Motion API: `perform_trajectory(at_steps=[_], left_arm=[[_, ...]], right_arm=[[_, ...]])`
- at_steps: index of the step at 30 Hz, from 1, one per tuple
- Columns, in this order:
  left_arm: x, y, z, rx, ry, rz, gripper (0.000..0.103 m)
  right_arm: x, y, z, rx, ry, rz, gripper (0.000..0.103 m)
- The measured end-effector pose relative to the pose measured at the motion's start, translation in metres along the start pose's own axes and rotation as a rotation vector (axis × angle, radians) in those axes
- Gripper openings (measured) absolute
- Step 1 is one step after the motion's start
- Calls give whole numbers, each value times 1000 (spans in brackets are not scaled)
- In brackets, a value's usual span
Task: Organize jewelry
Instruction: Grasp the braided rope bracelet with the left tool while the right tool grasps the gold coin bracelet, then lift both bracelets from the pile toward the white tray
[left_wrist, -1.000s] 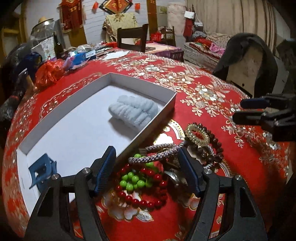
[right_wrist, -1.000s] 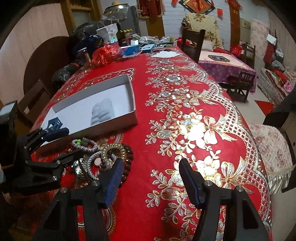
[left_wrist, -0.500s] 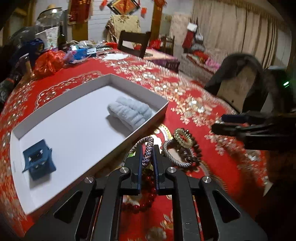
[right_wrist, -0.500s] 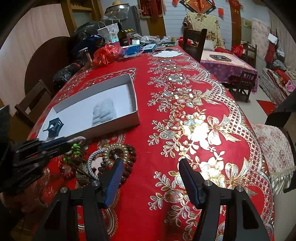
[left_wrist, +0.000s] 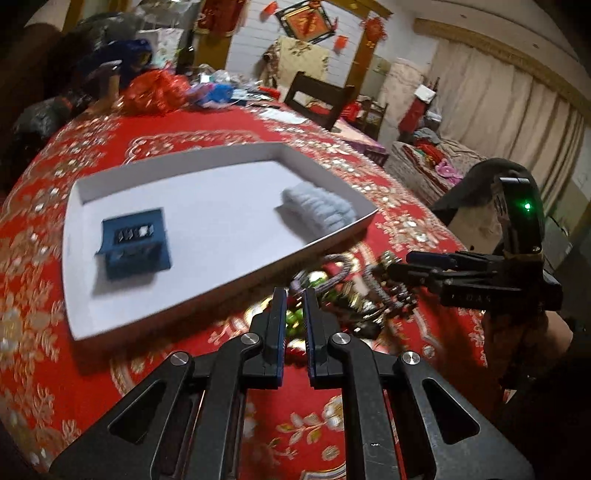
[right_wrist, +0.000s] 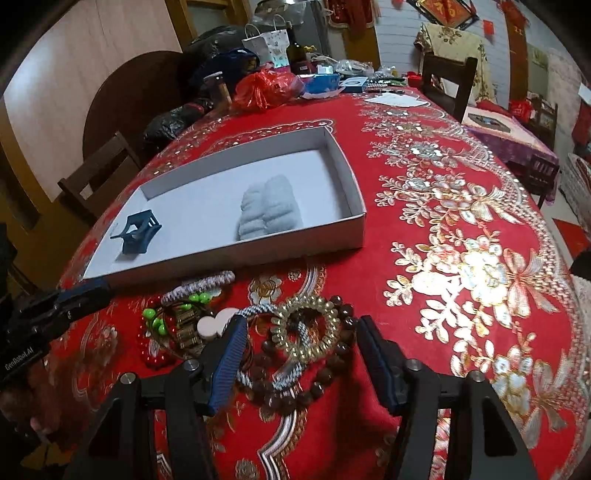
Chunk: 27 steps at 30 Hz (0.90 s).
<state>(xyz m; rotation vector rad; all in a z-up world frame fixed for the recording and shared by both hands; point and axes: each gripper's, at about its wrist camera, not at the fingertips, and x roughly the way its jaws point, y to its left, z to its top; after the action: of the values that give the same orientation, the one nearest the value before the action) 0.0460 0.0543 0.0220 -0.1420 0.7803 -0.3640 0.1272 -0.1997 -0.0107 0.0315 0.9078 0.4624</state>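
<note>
Plenty of bare floor in the white box between the blue clip and the fluffy grey scrunchie — its near wall blocks a low approach from the jewelry heap, and table to the right lies open.

Layout: box on the table, jewelry heap before its near wall.

The box lies on the table. In it, a hair clip sits toward the left end and a padded roll toward the right, well apart. The jewelry heap lies on the table just outside the near wall. Clutter stands at the table's far end, with a chair behind it.
</note>
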Motion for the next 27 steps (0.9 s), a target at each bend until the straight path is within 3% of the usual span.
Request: perform_trajectory(at_steps=[8,9,11,13,19,25,27], left_arm=[[4,-8,-1,56,22,-9,11],[5,-10,0,64,22,-5,14],[7,-12,3,73,22,-8,30],[11,-17,8,89,26,-16,36],[37,-43,24,189,76,-26,37],[65,-63,23,264,129,4,37],[70,-62,22,261,136,14,30]], right_arm=[[15,8,-1,-27,34,31,29],[14,9,-1,-31,33,27,28],[13,8,-1,-24,34,30,23],[11,6,-2,-16,29,32,21],[-5,5,-4,3,7,53,8],[-18,-5,-5,48,-12,45,8],[-23,-6,-5,52,-21,46,8]])
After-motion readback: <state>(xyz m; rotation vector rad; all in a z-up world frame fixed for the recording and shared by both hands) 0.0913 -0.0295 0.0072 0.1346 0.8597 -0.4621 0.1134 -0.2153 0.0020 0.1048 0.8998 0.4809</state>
